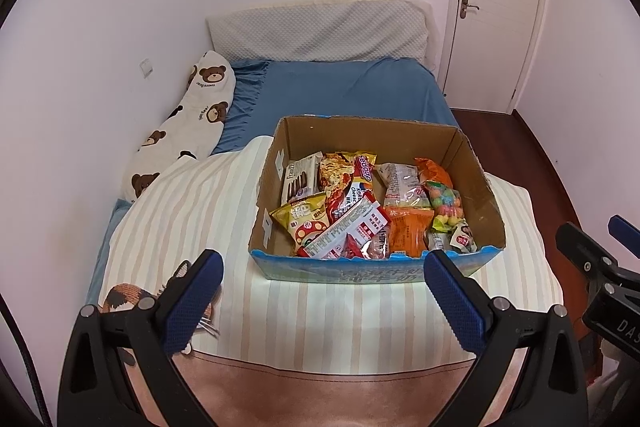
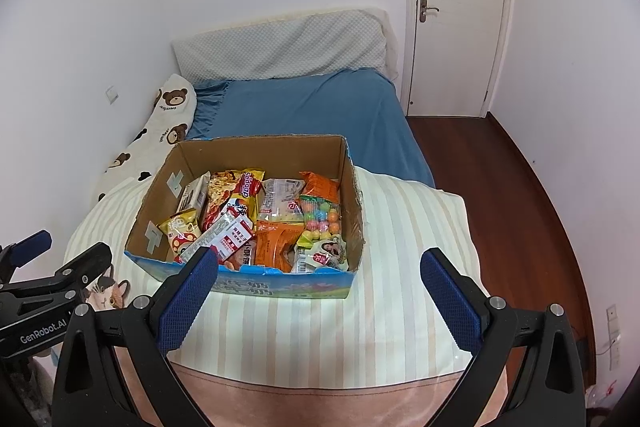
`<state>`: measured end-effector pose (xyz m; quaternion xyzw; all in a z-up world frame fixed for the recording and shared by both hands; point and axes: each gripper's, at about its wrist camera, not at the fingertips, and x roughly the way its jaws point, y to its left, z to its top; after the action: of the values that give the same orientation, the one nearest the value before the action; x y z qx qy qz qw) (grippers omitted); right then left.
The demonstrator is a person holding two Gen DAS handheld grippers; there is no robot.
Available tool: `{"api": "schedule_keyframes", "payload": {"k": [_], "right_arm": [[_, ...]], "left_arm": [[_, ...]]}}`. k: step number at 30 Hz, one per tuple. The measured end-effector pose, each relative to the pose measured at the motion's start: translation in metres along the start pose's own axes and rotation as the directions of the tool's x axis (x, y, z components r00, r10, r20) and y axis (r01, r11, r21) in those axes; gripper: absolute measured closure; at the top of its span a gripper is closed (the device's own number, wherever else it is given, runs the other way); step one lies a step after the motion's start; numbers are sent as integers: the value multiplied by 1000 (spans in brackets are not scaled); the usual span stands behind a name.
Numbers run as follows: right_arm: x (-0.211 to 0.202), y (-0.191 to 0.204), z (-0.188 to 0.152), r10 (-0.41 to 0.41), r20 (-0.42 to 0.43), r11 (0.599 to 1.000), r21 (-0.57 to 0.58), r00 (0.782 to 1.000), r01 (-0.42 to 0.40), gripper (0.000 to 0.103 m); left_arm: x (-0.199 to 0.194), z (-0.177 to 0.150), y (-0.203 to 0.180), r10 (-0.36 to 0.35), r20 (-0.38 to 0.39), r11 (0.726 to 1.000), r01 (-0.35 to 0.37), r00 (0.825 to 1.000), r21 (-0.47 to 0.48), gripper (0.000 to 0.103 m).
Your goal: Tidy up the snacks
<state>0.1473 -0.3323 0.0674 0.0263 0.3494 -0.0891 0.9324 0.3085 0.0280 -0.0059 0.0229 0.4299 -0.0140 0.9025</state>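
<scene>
**Here, both grippers hang spread over a filled snack box on the bed**

Squarely ahead of both cameras, an open cardboard box point(image 1: 276, 163) sits on a cream striped blanket point(image 1: 192, 219) spread over the bed point(image 1: 340, 87). Its near wall is printed blue, and its inner walls are plain brown card.

The box is packed with snacks. Along its left side lie a white biscuit packet point(image 1: 298, 179) and, nearer the front, a yellow packet with a mushroom drawing point(image 1: 302, 219). A red and yellow Sedaap noodle packet point(image 1: 346, 171) lies toward the back, with a red and white wrapper point(image 1: 352, 231) slanting across the middle in front of it. To the right of those sit a clear bag point(image 1: 400, 183), an orange packet point(image 1: 408, 231) and a bag of coloured sweets point(image 1: 446, 203) against the right wall. The packets overlap one another loosely.

The left gripper point(image 1: 322, 301) is held above the blanket just before the box, its jaws wide apart and holding nothing. The right gripper point(image 2: 320, 299) is likewise poised at the near edge of the box, jaws spread and empty. The two are side by side, each showing at the edge of the other's view.

Beyond the box the blue sheet runs to a grey pillow point(image 1: 320, 31) at the wall. A long bear-print pillow point(image 1: 184, 123) lies along the bed's left side. A white door point(image 1: 496, 7) stands at the right, above a dark wooden floor point(image 2: 500, 187).
</scene>
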Motion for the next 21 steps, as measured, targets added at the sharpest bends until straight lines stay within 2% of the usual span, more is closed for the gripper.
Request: {"api": "schedule_keyframes", "payload": {"k": [16,21], "right_arm": [[7,5,-4,18,-18,1000,-15,1000,-19,0],[8,6,-4,20,-17,1000,-18,1000,-20,0]], "left_arm": [[-2,-1,-2,1,-2,1000,-1,1000,7,0],[-7,-3,-1,-3,18,1000,3,1000,8,0]]}}
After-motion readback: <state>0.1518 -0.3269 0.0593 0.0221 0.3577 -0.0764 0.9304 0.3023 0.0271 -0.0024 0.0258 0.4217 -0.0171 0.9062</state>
